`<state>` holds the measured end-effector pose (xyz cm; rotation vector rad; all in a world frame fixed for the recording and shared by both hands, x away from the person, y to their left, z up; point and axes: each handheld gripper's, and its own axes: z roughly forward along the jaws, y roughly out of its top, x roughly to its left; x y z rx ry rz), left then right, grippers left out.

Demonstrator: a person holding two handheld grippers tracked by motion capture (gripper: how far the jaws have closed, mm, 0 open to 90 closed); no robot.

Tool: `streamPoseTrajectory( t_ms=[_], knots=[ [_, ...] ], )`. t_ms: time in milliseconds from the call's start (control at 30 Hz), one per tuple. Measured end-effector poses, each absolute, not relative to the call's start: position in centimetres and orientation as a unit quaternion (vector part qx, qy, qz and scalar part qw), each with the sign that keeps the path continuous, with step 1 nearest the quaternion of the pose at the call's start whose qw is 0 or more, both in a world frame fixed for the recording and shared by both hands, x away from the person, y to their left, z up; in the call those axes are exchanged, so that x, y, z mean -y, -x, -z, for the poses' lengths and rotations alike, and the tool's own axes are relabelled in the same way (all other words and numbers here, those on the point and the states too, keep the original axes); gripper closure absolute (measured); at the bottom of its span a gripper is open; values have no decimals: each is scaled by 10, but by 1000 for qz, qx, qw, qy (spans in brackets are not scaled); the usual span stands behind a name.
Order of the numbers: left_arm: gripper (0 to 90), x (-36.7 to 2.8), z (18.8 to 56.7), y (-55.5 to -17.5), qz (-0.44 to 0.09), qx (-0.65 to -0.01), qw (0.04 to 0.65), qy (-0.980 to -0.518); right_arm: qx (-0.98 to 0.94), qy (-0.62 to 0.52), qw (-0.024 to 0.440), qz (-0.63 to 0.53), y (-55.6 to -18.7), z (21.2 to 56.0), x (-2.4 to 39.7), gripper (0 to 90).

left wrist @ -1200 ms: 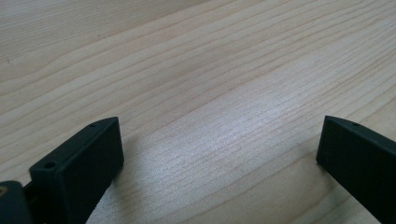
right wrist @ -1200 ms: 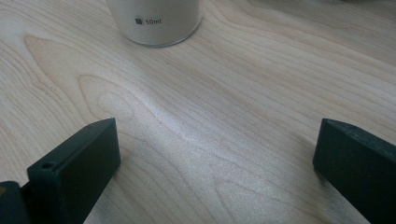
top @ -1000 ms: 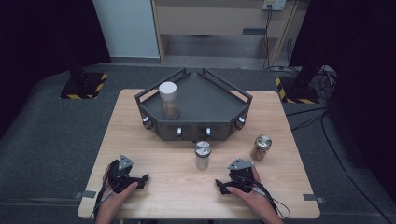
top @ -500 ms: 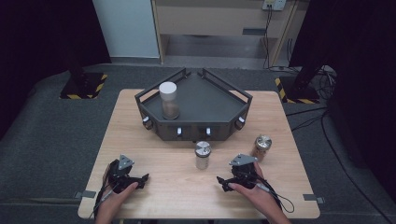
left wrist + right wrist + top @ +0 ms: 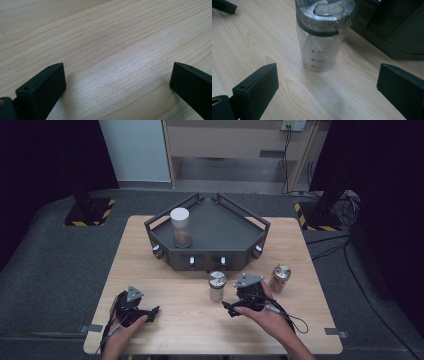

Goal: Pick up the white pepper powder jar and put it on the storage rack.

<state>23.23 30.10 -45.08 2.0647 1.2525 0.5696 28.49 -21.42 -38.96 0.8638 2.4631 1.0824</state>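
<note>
A clear glass jar (image 5: 217, 285) with a silver lid stands upright on the wooden table (image 5: 190, 330), just in front of the dark tray. In the right gripper view the clear jar (image 5: 322, 37) stands a little ahead of my right gripper (image 5: 327, 82), outside the jaws. Those jaws are open and have just been closing a little, with nothing between them. In the high view my right gripper (image 5: 229, 309) hovers to the jar's right, pointing left. My left gripper (image 5: 150, 314) rests low at the front left. Seen in its own view, the left gripper (image 5: 117, 80) is open over bare wood.
A dark angular tray (image 5: 225, 232) with a low rail fills the table's back half and holds a tall white-lidded jar (image 5: 180, 227). A second silver-lidded jar (image 5: 281, 278) with brownish contents stands to the right of my right hand. Cables trail from both grippers.
My right gripper has lifted off the table and come nearer the clear jar. The left gripper and the jars have stayed put.
</note>
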Motion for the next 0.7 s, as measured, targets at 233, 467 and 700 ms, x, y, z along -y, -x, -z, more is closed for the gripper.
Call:
streamPoseTrajectory(
  t_ms=[233, 467, 700],
  knots=[
    [0, -301, 451, -232, -217, -477, 324, -787, -865, -296, 160, -372, -289, 382, 201, 41],
    [0, -302, 451, -234, -216, -476, 325, -788, -867, -296, 153, -370, -299, 383, 193, 57],
    [0, -302, 451, -234, -216, -476, 325, -788, -870, -304, 140, -363, -313, 387, 184, 77]
  ],
)
